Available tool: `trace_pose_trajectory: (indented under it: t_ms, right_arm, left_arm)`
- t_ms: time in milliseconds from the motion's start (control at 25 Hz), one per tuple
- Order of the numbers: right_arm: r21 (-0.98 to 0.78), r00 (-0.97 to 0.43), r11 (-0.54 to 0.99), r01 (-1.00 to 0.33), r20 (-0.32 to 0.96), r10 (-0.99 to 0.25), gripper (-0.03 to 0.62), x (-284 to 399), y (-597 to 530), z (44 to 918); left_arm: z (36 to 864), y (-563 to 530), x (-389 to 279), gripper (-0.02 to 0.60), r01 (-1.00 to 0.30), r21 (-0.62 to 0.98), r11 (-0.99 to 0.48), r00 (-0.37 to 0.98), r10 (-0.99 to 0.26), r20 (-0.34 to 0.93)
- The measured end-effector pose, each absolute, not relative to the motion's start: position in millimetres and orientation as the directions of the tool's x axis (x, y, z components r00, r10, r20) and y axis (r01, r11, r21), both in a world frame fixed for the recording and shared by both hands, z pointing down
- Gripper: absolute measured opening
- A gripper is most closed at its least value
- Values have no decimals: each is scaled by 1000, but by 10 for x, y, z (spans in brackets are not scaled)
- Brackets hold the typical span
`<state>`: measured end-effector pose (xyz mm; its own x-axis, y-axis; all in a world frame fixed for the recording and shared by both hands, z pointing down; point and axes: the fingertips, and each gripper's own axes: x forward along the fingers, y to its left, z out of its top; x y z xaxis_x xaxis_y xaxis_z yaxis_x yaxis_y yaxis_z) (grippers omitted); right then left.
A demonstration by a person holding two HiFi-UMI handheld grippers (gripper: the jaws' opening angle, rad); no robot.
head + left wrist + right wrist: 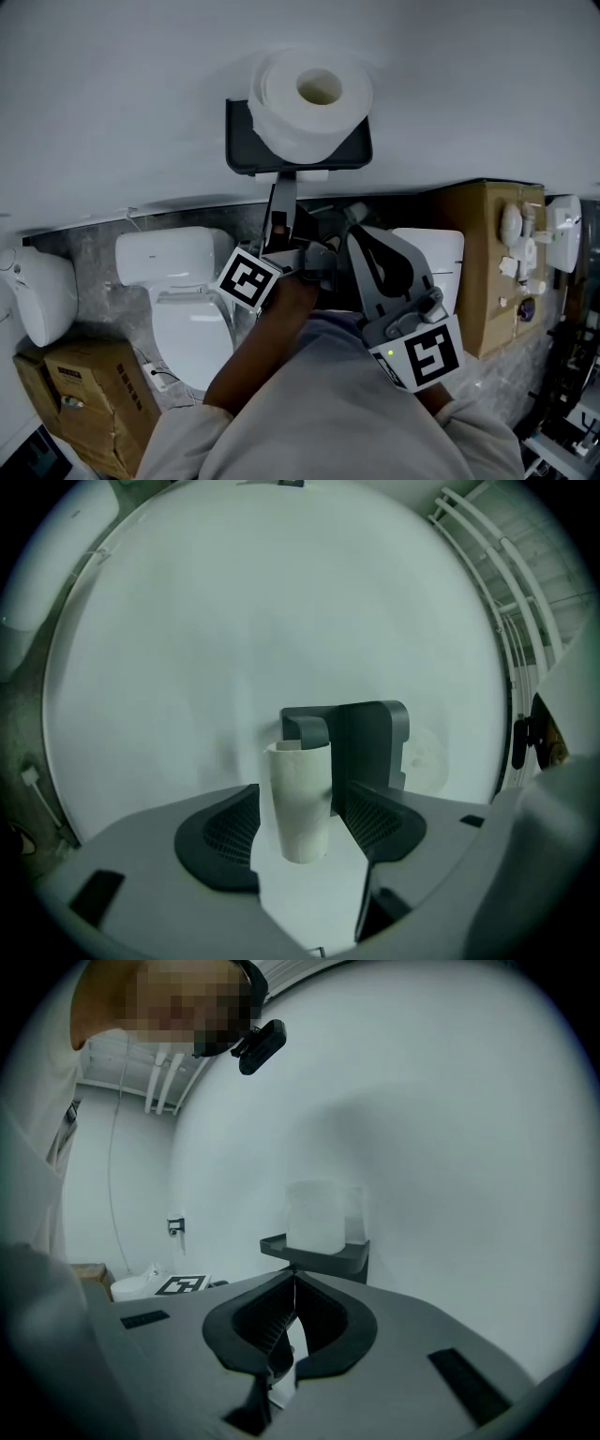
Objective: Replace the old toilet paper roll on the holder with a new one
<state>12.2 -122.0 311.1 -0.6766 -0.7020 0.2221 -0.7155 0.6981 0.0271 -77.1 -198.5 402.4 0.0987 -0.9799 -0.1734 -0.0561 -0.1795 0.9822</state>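
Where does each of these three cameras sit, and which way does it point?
Head view: on the person's head, facing steeply down at the wall holder bearing a new roll; a forearm, left gripper and right gripper show.
Left gripper view: rides the left gripper, facing the cardboard tube on the holder, between its open jaws.
Right gripper view: rides the right gripper, facing the holder and new roll; shut jaws show.
Shared: all three see the holder.

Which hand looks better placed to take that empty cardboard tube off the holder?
Left. The left gripper has its jaws open on either side of the pale cardboard tube on the dark wall holder. The right gripper sits farther back, jaws shut.
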Motion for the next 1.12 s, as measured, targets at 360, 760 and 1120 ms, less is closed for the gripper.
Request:
trace_pose_trajectory:
  t_ms: [360, 760, 1120]
  right_arm:
    - [16, -664, 686, -728, 233, -710, 14, 215, -1315, 3160]
    - [9, -658, 678, -735, 233, -716, 14, 292, -1322, 3160]
    - [-1, -643, 660, -751, 232, -730, 15, 434, -1310, 3186]
  left_arm:
    - [4052, -2101, -736, 273, -16, 980, -197, 108, -975, -194]
    - [3998, -2118, -653, 212, 0, 973, -233, 124, -965, -231]
    - [3992, -2152, -412, 209, 3, 970, -242, 176, -955, -239]
